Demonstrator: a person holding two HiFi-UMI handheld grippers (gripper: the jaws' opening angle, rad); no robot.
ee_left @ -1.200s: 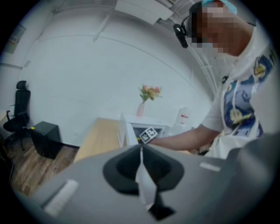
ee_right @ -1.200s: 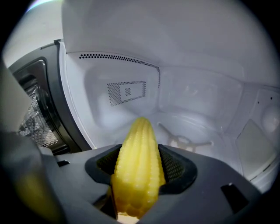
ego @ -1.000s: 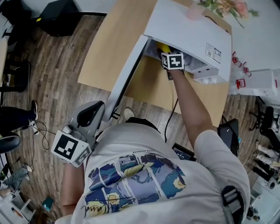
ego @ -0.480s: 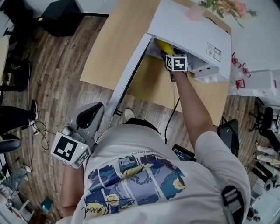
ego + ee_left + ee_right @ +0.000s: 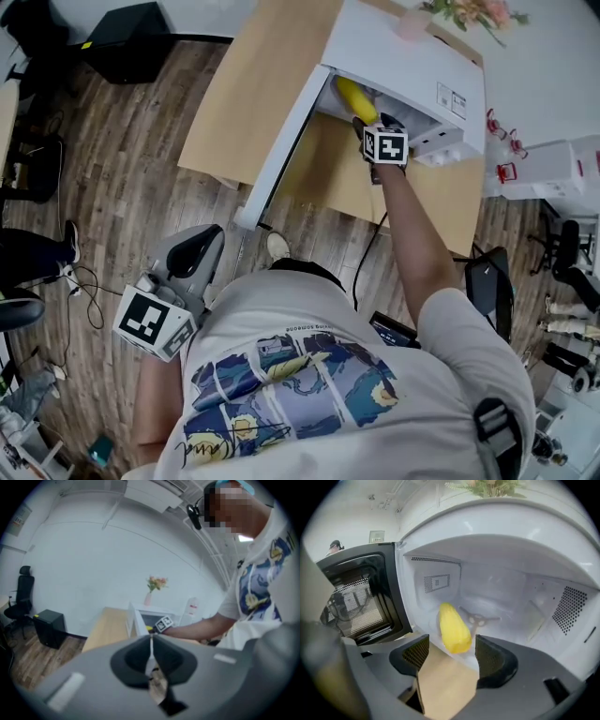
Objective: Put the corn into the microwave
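Nearest, down by the person's left side, the left gripper [image 5: 151, 641] has its jaws pressed together with nothing between them. Farther off, the right gripper [image 5: 451, 654] is at the mouth of the microwave [image 5: 403, 56] on the table [image 5: 234, 103], jaws spread wide and empty (no pad touches anything). Just beyond them the corn [image 5: 453, 627] lies on the oven floor, left of centre. The door [image 5: 361, 597] stands open at the left.

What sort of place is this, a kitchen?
Probably an office or lab rather than a home kitchen: the microwave stands on a plain wooden table, with an office chair and a black box on the wood floor, and a vase of flowers nearby.
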